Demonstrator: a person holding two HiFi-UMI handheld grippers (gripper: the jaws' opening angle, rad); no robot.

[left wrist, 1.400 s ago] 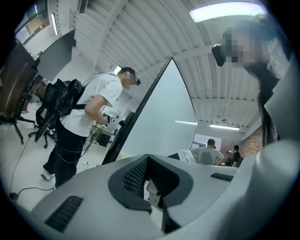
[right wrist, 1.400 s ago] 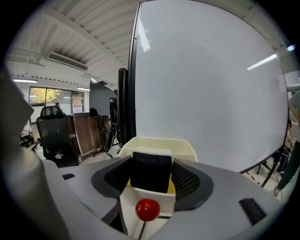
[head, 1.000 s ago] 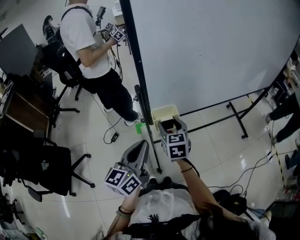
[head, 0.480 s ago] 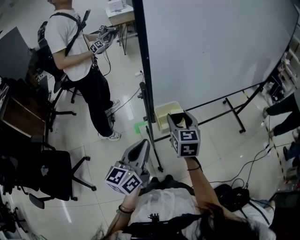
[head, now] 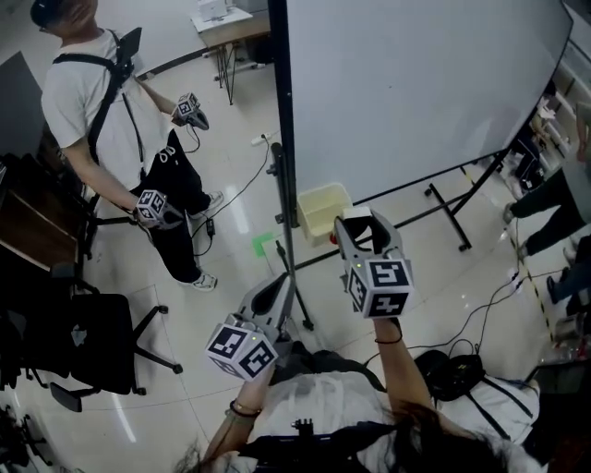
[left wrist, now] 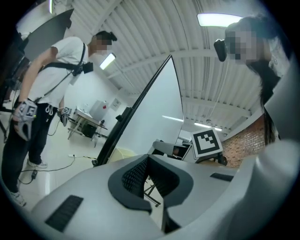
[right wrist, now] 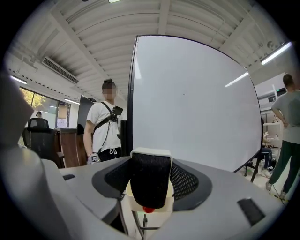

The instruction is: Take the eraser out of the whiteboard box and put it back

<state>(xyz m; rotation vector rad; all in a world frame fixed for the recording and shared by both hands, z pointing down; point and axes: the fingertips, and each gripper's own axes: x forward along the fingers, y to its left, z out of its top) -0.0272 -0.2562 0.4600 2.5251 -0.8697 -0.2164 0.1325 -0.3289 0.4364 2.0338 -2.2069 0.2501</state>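
A black-felt eraser (right wrist: pixel 150 180) with a pale back sits upright between the jaws of my right gripper (right wrist: pixel 150 183), which is shut on it. In the head view that gripper (head: pixel 366 229) is raised in front of the whiteboard (head: pixel 416 83), up and to the right of the pale yellow whiteboard box (head: pixel 322 211) fixed low by the black stand post (head: pixel 282 139). The eraser (head: pixel 363 242) shows only as a dark patch there. The box (right wrist: pixel 152 206) shows behind the eraser, with a small red thing at its lower edge. My left gripper (head: pixel 274 288) (left wrist: pixel 149 161) is lower left, shut and empty.
A person in a white shirt (head: pixel 92 111) stands at the left with a gripper in each hand. An office chair (head: pixel 92 342) and a dark desk are at the far left, a small table (head: pixel 222 23) behind. Stand legs (head: pixel 448 217) and cables (head: pixel 480 342) cross the floor.
My right gripper has risen with the eraser, up and away from the yellow box. The left gripper shifted slightly. The person at the left turned and lowered one hand.
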